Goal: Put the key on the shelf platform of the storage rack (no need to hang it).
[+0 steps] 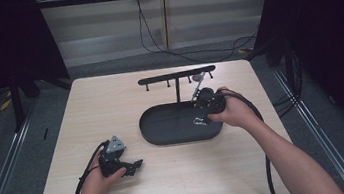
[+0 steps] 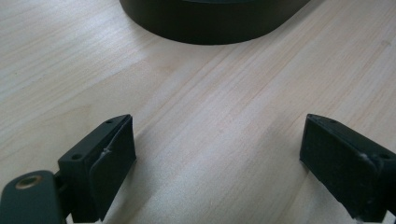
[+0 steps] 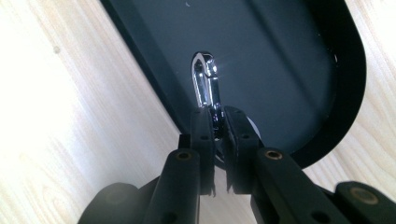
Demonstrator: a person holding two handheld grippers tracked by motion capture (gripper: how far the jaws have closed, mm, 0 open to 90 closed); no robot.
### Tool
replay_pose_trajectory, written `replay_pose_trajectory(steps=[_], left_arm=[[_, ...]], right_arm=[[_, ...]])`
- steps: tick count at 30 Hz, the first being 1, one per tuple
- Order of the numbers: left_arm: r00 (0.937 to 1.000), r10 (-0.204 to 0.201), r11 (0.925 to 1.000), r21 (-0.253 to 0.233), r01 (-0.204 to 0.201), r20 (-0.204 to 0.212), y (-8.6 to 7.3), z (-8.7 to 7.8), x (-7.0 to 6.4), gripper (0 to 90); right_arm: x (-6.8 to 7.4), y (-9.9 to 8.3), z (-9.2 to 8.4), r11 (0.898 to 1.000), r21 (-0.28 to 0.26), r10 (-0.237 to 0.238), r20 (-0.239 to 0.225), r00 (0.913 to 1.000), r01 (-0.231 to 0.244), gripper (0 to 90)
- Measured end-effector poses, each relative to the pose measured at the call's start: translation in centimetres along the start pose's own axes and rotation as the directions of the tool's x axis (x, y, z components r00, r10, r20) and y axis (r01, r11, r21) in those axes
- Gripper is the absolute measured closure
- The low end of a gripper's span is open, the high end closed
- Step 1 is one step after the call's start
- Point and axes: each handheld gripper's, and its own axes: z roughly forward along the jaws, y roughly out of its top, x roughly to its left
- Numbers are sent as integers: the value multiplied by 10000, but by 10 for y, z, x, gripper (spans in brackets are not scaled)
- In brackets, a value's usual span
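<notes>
While my right gripper [image 3: 215, 122] hangs over the black oval tray [image 1: 164, 131], its jaws are clamped on the lower end of a shiny chrome snap hook [image 3: 206, 79]. Hook sticks straight out past the jaw tips in the right gripper view, with the dark tray floor behind it. Whether the hook touches the tray floor I can't tell. From the high view my right hand [image 1: 229, 109] sits at the tray's right end, gripper [image 1: 209, 103] tilted down toward the tray.

Tray sits mid-table on the light wood table [image 1: 110, 105]. A thin post rises from its far side and carries a black crossbar with pegs [image 1: 177, 75]. Something small and metallic hangs near the bar's right part, just above my right gripper [image 1: 199, 81]; too small to tell what it is. A small pale item lies in the tray just beside my right hand [image 1: 198, 120], unclear too.

My left gripper [image 1: 128, 167] rests near the table's front left, well apart from the tray. Its jaws stand wide apart, nothing between them, bare wood under them in the left gripper view [image 2: 219, 154]. Tray wall [image 2: 210, 23] shows at the top of that view. Left hand [image 1: 97, 180] wraps the gripper body, cable trailing off toward the table's front edge.
</notes>
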Motion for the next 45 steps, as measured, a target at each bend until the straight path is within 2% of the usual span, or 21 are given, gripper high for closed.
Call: replay_pose_trajectory(steps=[11, 14, 28, 45], left_arm=[[10000, -3, 10000, -2, 3, -4, 0, 0, 0, 101], [10000, -6, 10000, -4, 6, -2, 0, 0, 0, 101], [10000, -1, 10000, -1, 1, 3, 0, 0, 0, 101], [10000, -1, 10000, 1, 1, 0, 0, 0, 0, 100]], right_arm=[[-3, 3, 8, 9994, -165, 301, -54, 9995, -301, 836], [-5, 3, 11, 9996, -155, 247, 56, 9997, -246, 836], [-10, 4, 18, 9973, -338, 654, 104, 9978, -650, 836], [-12, 4, 29, 9957, -434, 824, 171, 9965, -816, 836]])
